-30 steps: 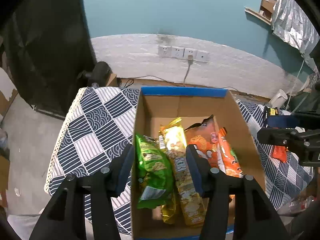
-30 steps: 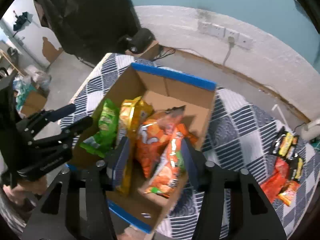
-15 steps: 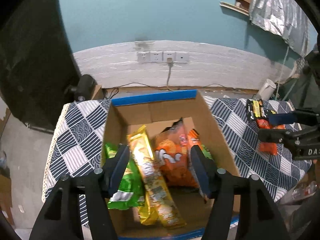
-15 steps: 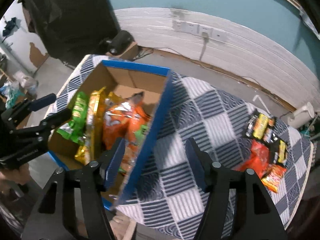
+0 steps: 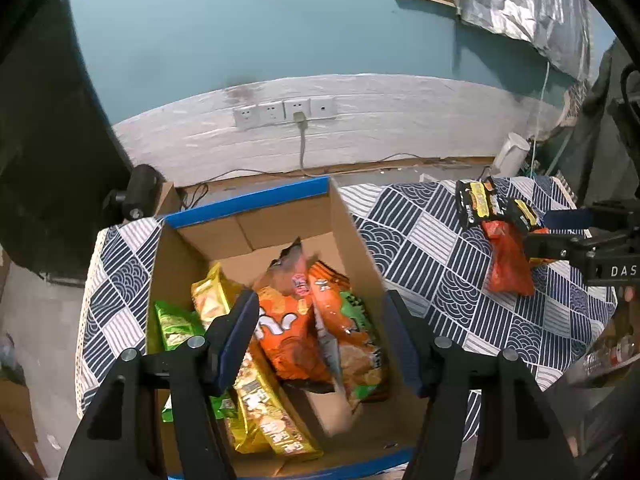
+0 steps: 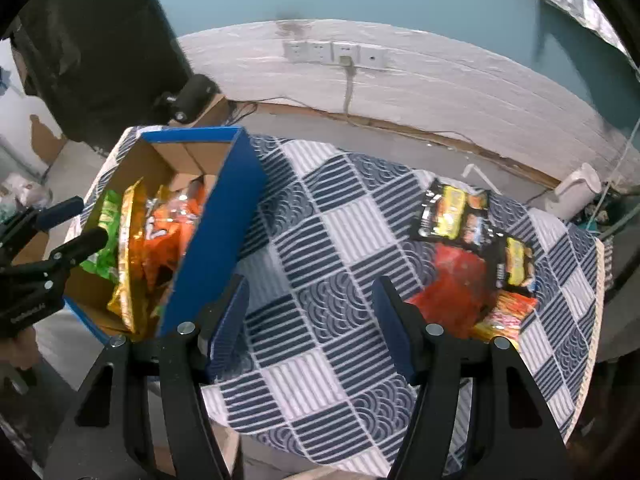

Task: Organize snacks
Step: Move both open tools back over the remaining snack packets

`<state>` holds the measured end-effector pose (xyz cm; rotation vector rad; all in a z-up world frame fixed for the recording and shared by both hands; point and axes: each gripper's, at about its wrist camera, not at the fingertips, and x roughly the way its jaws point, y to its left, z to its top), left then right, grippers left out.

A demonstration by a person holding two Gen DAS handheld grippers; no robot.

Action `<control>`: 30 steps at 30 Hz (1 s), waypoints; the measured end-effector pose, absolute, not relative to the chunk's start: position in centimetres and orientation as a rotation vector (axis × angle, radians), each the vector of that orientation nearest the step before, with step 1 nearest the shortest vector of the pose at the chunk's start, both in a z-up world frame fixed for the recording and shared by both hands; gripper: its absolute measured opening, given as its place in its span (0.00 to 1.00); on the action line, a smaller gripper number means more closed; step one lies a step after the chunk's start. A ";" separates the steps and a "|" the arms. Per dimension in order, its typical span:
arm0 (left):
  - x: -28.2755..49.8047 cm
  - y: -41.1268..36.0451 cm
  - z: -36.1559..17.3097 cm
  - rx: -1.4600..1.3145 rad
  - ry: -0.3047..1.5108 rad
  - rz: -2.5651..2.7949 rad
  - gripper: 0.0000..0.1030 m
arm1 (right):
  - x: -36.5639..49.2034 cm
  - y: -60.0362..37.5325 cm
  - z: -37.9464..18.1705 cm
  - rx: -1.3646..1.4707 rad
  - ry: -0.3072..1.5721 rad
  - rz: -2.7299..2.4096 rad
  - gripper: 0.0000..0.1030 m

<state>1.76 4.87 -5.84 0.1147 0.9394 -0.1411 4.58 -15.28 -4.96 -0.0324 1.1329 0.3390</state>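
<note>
Both grippers have slid rightward since a second ago: the right gripper (image 6: 310,316) is now hanging, jaws apart and empty, over the checkered cloth (image 6: 344,240), while the left gripper (image 5: 320,336) is angling down, open, over crinkly snack bags (image 5: 296,320) inside the cardboard box (image 5: 352,228). Loose glossy packets (image 6: 460,280) are lying on the cloth's right side.

A cardboard box (image 5: 352,236) with blue-taped rims stands open under the left jaws, its right wall running down toward the right jaw. Inside, bags lean side by side: a green bag (image 5: 176,326) left of the left jaw, a yellow bag (image 5: 260,404) passing behind that jaw, an orange bag (image 5: 288,332) and an orange-green bag (image 5: 352,340) between the jaws. Beyond the right jaws, up and to their right, loose packs lie flat together: black-yellow packs (image 6: 452,212), a red pack (image 6: 456,288), a small orange pack (image 6: 506,314)
</note>
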 end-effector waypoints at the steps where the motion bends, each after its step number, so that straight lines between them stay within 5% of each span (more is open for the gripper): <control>1: 1.8 4.4 -5.8 0.120 0.940 -0.145 0.63 | 4.5 -15.8 -5.0 -0.030 1.131 0.333 0.63; 30: 4.9 -7.0 -7.8 0.267 0.979 -0.274 0.69 | 4.8 -29.9 -9.4 0.023 1.174 0.103 0.69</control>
